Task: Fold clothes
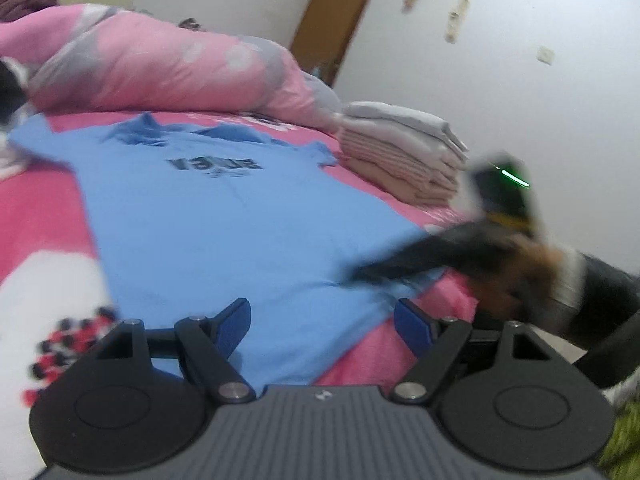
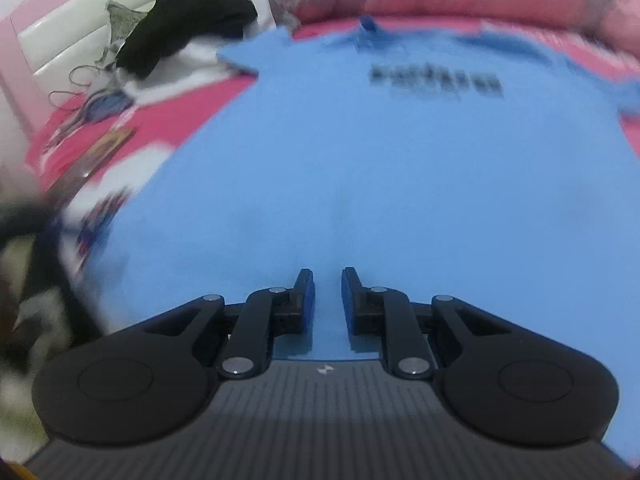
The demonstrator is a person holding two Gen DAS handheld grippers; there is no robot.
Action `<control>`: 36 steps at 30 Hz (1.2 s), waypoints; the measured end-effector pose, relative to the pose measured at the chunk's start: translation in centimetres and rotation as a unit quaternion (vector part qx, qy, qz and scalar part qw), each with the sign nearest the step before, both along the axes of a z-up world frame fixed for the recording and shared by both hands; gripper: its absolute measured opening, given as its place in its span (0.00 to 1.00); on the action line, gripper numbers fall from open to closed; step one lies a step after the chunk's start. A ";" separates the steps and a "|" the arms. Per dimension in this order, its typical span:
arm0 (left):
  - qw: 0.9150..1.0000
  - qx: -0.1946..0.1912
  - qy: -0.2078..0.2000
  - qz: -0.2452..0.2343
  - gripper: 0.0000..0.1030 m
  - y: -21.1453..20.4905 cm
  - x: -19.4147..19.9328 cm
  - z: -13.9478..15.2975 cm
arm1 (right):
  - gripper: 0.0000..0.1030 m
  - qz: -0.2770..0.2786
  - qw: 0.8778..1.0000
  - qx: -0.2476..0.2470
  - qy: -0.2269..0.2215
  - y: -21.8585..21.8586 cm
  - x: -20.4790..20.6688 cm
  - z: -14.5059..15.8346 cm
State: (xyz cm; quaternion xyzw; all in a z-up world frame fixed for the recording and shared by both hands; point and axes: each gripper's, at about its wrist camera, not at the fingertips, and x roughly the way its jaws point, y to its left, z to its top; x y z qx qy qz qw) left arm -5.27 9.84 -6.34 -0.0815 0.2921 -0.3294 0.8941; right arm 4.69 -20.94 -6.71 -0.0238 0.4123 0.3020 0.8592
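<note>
1. Two grippers work over one blue T-shirt (image 1: pixel 224 216), which lies spread flat on a pink bedsheet (image 1: pixel 36 204), collar towards the far pink-and-grey duvet (image 1: pixel 168 60).
2. The left gripper (image 1: pixel 322 328) has its fingers spread wide at the shirt's near hem, one blue pad over the cloth and the other over the pink sheet just past the shirt's edge; nothing lies between them.
3. The right gripper (image 2: pixel 328 300) has its fingers drawn close with a narrow gap left between the pads. Blue cloth fills that gap and runs under the fingers, but whether the pads pinch the fabric cannot be told.
4. In the left wrist view the right gripper appears as a dark blur at the shirt's near right corner (image 1: pixel 404 264), with a hand (image 1: pixel 520 272) behind it; motion blur hides where its tips meet the cloth.
5. A stack of folded pale clothes (image 1: pixel 404 152) sits on the bed just beside the shirt's right sleeve.
6. The dark lettering on the chest (image 2: pixel 436 78) is smeared and unreadable in both views.
7. A black garment (image 2: pixel 188 20) lies over white cloth near the headboard, beyond the shirt's left sleeve; small items on the sheet there are too blurred to name.
</note>
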 end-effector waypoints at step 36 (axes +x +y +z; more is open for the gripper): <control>0.991 -0.046 -0.009 0.127 0.84 5.9 -4.1 0.7 | 0.56 -0.118 0.981 0.142 -0.049 -0.2 -10.7 2.9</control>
